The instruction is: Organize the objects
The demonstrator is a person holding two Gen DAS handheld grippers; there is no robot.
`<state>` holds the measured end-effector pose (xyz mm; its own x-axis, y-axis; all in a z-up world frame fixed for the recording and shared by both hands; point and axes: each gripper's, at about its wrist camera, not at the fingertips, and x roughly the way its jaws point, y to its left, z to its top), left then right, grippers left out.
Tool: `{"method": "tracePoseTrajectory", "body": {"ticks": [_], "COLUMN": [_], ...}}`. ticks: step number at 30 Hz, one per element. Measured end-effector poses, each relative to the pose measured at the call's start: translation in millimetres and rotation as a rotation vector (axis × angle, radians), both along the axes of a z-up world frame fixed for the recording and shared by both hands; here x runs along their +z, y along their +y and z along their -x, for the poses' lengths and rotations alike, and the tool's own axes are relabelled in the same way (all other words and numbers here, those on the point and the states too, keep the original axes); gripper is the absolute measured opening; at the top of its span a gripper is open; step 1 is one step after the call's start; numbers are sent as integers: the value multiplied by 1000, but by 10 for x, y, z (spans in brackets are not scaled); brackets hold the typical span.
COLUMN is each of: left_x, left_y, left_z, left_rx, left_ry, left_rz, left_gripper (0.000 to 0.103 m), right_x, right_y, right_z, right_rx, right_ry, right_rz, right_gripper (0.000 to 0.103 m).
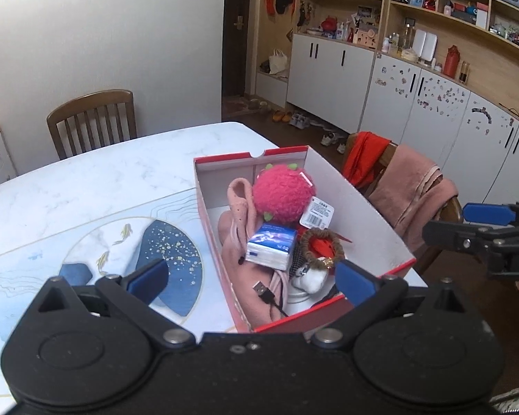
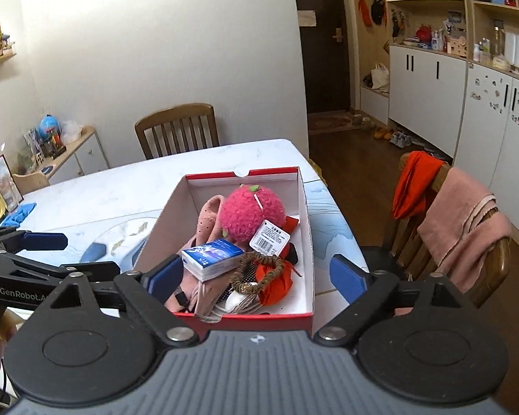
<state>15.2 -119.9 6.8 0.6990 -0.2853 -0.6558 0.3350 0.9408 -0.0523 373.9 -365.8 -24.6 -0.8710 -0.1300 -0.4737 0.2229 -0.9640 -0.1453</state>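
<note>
A red shoebox [image 1: 346, 200] [image 2: 302, 228] with a white inside stands open on the marble table [image 1: 103, 180] [image 2: 103, 193]. In it lie a pink plush ball [image 1: 282, 197] [image 2: 252, 212] with a barcode tag, a blue tissue pack [image 1: 271, 245] [image 2: 214, 254], pink fabric [image 1: 235, 235] [image 2: 207, 214], a brown hair tie [image 1: 304, 242] [image 2: 259, 259], a red pouch and a black USB cable [image 1: 259, 288]. My left gripper [image 1: 252, 278] hovers open over the box's near left corner. My right gripper [image 2: 256, 276] hovers open over the near end, with nothing held.
A wooden chair [image 1: 93, 121] [image 2: 176, 128] stands at the table's far side. Another chair [image 1: 411, 200] [image 2: 460, 228], draped with pink and red cloth, is to the right of the box. A blue cloth [image 2: 17, 214] lies at the table's left. White cabinets line the right wall.
</note>
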Motion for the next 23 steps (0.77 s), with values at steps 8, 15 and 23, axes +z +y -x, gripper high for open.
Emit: {"method": "tracePoseTrajectory", "body": {"ticks": [8,15,23], "left_x": [-28,-50,-50], "left_y": [25,11,25], "left_z": [109,141,122], "left_rx": [-20,-25,-24], "left_ry": [10,10,11], "left_rz": [15,3,8], "left_gripper": [102,102,102], "right_x": [-106,-134,-140], "right_y": [-46,-51,-40], "right_z": [-156,-206,-217], "right_rx": [-11,-18,-24], "right_ry": [7,12,8], "right_rz": [-18,-17,-13], "right_gripper": [95,95,95]}}
